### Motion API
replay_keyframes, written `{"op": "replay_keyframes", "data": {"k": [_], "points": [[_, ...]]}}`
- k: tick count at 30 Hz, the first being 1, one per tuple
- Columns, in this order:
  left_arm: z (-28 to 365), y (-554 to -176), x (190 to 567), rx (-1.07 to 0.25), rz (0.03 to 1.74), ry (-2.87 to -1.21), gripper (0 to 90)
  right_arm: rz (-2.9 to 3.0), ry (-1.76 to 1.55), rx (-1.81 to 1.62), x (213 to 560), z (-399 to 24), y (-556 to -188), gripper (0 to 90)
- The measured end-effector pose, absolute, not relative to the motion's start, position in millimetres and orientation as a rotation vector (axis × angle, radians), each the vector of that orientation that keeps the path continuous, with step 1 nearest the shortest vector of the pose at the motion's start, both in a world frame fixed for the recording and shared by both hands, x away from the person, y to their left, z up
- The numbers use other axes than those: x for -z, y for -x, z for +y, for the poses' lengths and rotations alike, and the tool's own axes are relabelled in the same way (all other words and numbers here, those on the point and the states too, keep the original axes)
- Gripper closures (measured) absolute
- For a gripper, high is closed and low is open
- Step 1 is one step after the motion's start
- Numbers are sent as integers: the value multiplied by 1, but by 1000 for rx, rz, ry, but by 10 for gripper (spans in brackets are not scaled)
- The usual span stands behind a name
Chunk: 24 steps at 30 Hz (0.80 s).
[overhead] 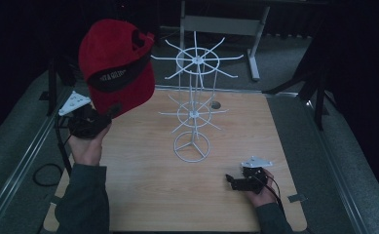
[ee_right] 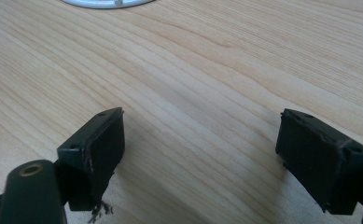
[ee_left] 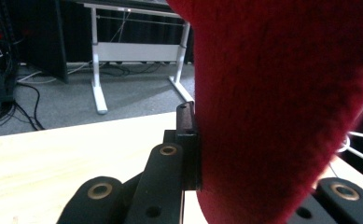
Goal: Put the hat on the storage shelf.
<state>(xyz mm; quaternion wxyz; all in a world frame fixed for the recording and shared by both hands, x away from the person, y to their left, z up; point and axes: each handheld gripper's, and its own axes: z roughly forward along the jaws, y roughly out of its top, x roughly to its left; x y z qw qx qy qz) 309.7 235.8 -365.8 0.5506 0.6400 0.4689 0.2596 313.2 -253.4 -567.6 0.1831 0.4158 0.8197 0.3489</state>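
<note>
Two hand-held grippers are in use, and the white wire rack (overhead: 193, 105) at the middle of the counter (overhead: 148, 195) serves as the landmark for all positions. My left hand-held gripper (overhead: 110, 112) is raised to the left of the rack, its jaws pressed together on the brim of a red cap (overhead: 116, 66); in the left gripper view the red fabric (ee_left: 282, 107) lies clamped against the black jaw, and beyond it stands a white-legged table on the grey floor behind the counter. The cap is therefore off the counter, held up at about the level of the rack's upper ring of prongs (overhead: 197, 59) and just to their left, without touching them as far as I can tell. My right hand-held gripper (overhead: 232, 180) rests low on the counter, in front of and to the right of the rack's round base (overhead: 192, 146), with its jaws spread and nothing between them; the right gripper view shows bare wood grain between the two black pads (ee_right: 102, 140) and the rim of the base at the top edge. Judged from this arrangement, the pick-up is done and the cap has been brought near the rack; what is left is to carry it over a prong, hang it there, and release the grip.
</note>
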Motion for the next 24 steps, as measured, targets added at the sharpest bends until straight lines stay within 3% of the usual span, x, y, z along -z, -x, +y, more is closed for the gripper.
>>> {"op": "replay_keyframes", "data": {"k": [24], "points": [[229,-294,361,-628,1039,-1516,856,2312,-1173,-984,568,-253,-313,153]]}}
